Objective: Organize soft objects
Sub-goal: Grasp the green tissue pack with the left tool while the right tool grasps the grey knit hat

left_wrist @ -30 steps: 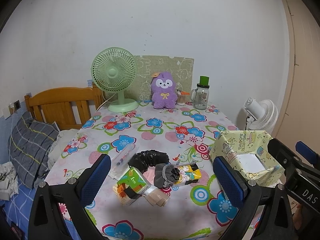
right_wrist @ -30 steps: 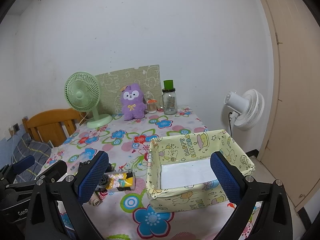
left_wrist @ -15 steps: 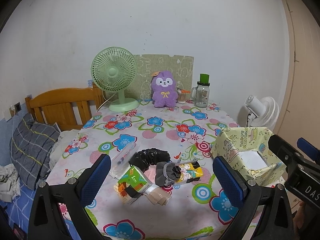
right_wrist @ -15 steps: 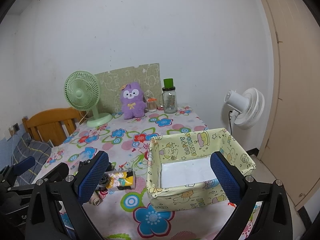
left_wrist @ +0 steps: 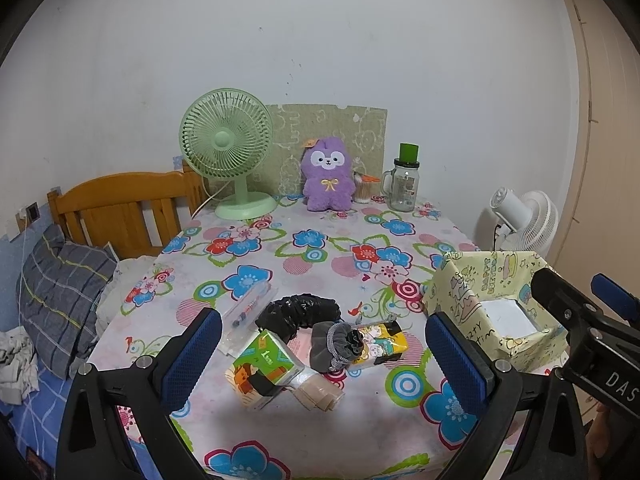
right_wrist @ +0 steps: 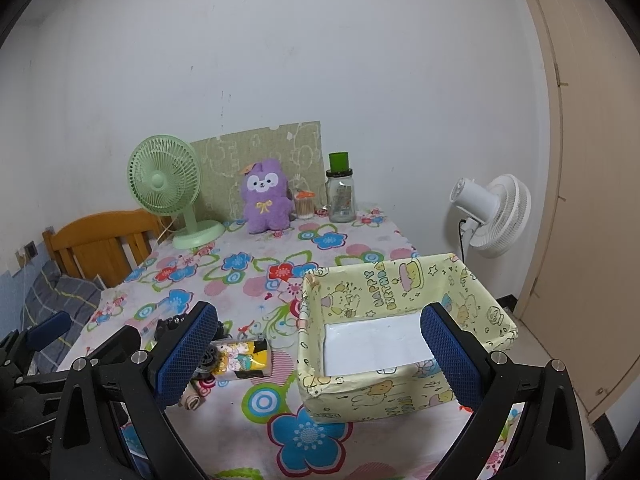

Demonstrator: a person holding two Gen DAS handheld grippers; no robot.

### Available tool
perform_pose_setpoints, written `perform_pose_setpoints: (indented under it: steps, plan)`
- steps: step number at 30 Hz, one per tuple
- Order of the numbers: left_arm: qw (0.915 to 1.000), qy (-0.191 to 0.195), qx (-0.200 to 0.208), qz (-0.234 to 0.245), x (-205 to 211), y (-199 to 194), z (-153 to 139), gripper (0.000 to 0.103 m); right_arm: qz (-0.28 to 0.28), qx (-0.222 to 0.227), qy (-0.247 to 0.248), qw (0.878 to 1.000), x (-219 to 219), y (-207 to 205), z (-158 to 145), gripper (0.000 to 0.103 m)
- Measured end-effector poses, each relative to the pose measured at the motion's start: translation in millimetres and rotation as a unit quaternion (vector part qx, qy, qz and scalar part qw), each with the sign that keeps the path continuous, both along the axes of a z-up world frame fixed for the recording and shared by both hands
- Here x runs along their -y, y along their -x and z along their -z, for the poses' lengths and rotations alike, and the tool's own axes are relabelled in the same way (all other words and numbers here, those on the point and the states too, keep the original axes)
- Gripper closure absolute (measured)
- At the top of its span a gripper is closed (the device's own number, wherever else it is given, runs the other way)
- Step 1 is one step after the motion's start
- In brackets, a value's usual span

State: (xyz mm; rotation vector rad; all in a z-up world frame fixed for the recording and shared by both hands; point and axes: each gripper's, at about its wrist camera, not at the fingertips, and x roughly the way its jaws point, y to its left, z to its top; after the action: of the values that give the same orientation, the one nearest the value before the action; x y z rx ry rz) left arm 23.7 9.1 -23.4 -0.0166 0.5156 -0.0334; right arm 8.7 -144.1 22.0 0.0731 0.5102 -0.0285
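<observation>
A small heap lies near the table's front: a green tissue pack (left_wrist: 262,364), a grey scrunchie (left_wrist: 334,344), a yellow cartoon pouch (left_wrist: 380,346) (right_wrist: 242,358), a black crinkled roll (left_wrist: 304,312) and a beige rolled cloth (left_wrist: 318,392). A yellow cartoon-print box (right_wrist: 400,336) (left_wrist: 496,308) stands to the right, holding nothing but its white floor. My left gripper (left_wrist: 324,356) hovers open above the heap. Over the box's left side my right gripper (right_wrist: 316,354) is open too. A purple plush toy (left_wrist: 328,176) sits at the back.
A green desk fan (left_wrist: 228,152), a glass jar with green lid (left_wrist: 404,184) and a small cotton-swab jar (left_wrist: 362,190) line the far edge. A clear pen case (left_wrist: 248,308) lies by the heap. A wooden headboard (left_wrist: 120,208) and pillow are left; a white floor fan (right_wrist: 492,208) is right.
Both grippers have drawn back slightly and risen, so the heap and the box look a little farther. Nothing on the table has moved.
</observation>
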Motion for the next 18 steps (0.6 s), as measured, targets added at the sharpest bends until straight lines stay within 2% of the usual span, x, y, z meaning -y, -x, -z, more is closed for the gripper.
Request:
perform_pose_setpoints:
  steps: [8,12,18]
  plan:
    - [0.9999,0.002,-0.013,-0.002,-8,-10,6,0.001,-0.009,-0.016,0.001,1.000,-14,-17,7,0.001]
    - [0.9996,0.003,-0.028,-0.002,-15,-20,12,0.006,-0.018,-0.023,0.010,1.000,-27,-26,12,0.001]
    - [0.9991,0.000,-0.042,-0.005,-26,-36,23,0.006,-0.030,-0.039,0.012,0.999,-47,-41,23,0.001]
